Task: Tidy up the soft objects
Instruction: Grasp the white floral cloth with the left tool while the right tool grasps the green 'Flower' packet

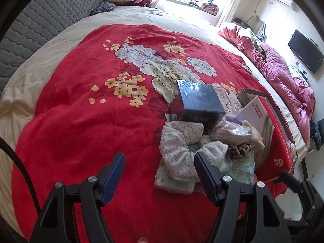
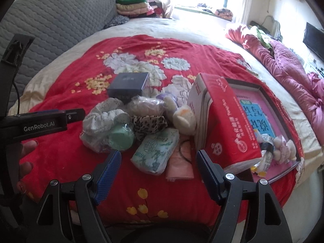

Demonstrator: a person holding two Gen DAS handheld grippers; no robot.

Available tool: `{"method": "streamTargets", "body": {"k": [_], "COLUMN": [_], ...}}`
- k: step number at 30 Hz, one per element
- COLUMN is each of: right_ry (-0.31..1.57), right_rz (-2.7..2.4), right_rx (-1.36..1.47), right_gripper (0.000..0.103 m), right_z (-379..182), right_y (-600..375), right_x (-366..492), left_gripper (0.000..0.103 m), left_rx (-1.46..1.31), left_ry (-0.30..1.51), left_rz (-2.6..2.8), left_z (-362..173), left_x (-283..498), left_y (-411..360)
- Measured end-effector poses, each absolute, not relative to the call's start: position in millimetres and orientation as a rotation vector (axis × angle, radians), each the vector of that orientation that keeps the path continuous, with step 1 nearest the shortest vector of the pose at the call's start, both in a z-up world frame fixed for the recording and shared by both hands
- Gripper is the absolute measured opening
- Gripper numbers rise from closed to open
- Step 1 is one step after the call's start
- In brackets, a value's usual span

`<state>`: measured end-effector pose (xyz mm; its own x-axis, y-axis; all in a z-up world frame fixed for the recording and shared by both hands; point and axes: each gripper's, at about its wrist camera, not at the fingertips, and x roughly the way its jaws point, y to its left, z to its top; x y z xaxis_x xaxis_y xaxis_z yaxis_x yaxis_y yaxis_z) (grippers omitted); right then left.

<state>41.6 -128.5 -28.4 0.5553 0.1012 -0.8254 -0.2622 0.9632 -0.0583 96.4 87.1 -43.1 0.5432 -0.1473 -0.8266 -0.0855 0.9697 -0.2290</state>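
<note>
Soft white floral fabric scrunchie [image 1: 182, 151] lies at the near edge of a small pile on the red flowered blanket [image 1: 81, 121], resting on a green-printed tissue pack [image 2: 156, 151] and touching a leopard-print scrunchie [image 2: 147, 123]. It looks light, limp and easily squashed, best pinched across its gathered ring. Left gripper [image 1: 160, 174] and right gripper [image 2: 158, 172] both hover wide open, holding nothing, near a tilted red cardboard box [image 2: 228, 121].

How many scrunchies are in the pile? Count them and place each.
2. The white floral scrunchie lies at the pile's left, over the green round item. The leopard-print scrunchie sits just right of it, mid-pile. More may be hidden underneath.
</note>
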Motion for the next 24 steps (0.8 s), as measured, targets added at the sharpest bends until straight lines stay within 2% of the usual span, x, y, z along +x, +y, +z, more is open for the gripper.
{"method": "streamTargets", "body": {"k": [7, 24], "right_ry": [0.983, 1.02], "right_rz": [0.118, 0.023], "right_rx": [-0.253, -0.269], "right_gripper": [0.077, 0.077], "right_z": [-60, -98], "right_y": [-111, -100], "right_x": [53, 80], "left_gripper": [0.07, 0.068], "left_rx": [-0.356, -0.313], "left_ry": [1.0, 1.021], "left_rz": [-0.083, -0.082], "left_z": [-55, -85], "left_x": [114, 136], "left_y": [103, 99]}}
